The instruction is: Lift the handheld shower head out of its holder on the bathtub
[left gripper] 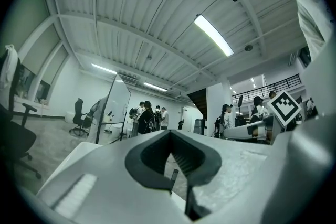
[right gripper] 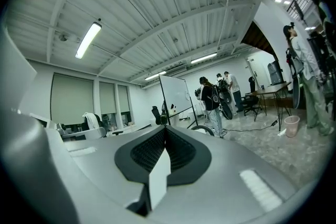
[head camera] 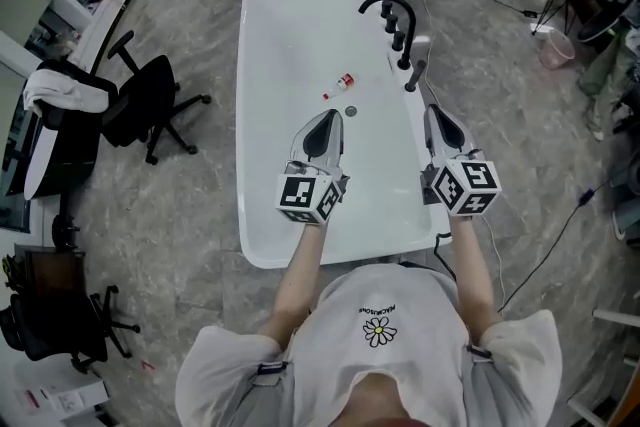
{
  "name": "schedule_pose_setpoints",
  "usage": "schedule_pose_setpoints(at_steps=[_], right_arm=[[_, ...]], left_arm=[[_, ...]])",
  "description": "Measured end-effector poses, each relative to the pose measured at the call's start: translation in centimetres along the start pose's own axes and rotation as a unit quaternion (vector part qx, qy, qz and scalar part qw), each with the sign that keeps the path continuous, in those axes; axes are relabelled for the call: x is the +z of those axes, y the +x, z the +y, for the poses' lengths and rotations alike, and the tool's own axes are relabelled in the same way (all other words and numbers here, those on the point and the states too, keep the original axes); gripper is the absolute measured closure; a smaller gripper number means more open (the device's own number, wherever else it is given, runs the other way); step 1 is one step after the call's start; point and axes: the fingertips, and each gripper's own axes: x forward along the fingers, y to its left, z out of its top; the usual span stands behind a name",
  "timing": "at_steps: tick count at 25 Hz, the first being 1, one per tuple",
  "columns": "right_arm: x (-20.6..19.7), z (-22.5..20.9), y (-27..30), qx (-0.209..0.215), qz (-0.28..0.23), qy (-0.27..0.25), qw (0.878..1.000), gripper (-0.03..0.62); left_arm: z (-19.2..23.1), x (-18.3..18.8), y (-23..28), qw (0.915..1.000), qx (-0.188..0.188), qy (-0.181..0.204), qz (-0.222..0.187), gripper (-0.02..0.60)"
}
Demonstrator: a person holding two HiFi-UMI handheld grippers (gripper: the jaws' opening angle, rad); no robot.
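A white bathtub (head camera: 262, 65) lies ahead of me in the head view. A black curved faucet (head camera: 388, 8) stands on its right rim. Just nearer on that rim, the handheld shower head (head camera: 414, 75) rests in its holder. My left gripper (head camera: 329, 121) hovers over the tub's near half, shut and empty. My right gripper (head camera: 435, 113) is over the right rim, a short way on the near side of the shower head, also shut and empty. The left gripper (left gripper: 169, 136) and right gripper (right gripper: 164, 134) views look up into the room and do not show the shower head.
A small red-and-white bottle (head camera: 343, 83) lies in the tub near the drain (head camera: 350, 111). Black office chairs (head camera: 150, 105) stand to the left. Cables and a pink bin (head camera: 555, 49) are on the floor at right. Several people (left gripper: 147, 117) stand far off.
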Motion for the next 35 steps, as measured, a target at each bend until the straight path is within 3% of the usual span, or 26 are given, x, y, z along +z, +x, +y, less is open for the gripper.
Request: schedule_pose_setpoints(at_steps=[4, 9, 11, 18, 25, 28, 35], right_arm=[[0.5, -2.1, 3.1, 0.013, 0.011, -0.028, 0.999, 0.571], [-1.4, -7.5, 8.0, 0.006, 0.027, -0.03, 0.999, 0.47], [-4.2, -10.3, 10.7, -0.001, 0.047, -0.033, 0.998, 0.428], [-16.7, -19.9, 18.4, -0.017, 0.108, -0.055, 0.992, 0.405], [-28.0, -24.6, 25.4, -0.023, 0.185, -0.082, 0.979, 0.37], [-30.8, -26.6, 27.0, -0.041, 0.201, -0.074, 0.976, 0.404], [-34.5, -27.4, 29.6, -0.037, 0.233, -0.088, 0.968, 0.388]], left_arm=[[0.0, -1.3, 3.0, 1.0, 0.0, -0.001, 0.007, 0.581], [0.3, -5.7, 6.9, 0.9987, -0.019, 0.001, 0.048, 0.581], [1.3, -7.6, 8.7, 0.9982, -0.021, 0.002, 0.057, 0.581], [3.5, -16.3, 15.1, 0.9981, -0.027, -0.006, 0.055, 0.581], [4.0, -24.2, 16.2, 0.9959, -0.037, -0.025, 0.078, 0.581], [3.8, -27.2, 15.8, 0.9943, -0.048, -0.028, 0.091, 0.581], [4.9, -31.4, 13.7, 0.9933, -0.026, -0.037, 0.106, 0.581]])
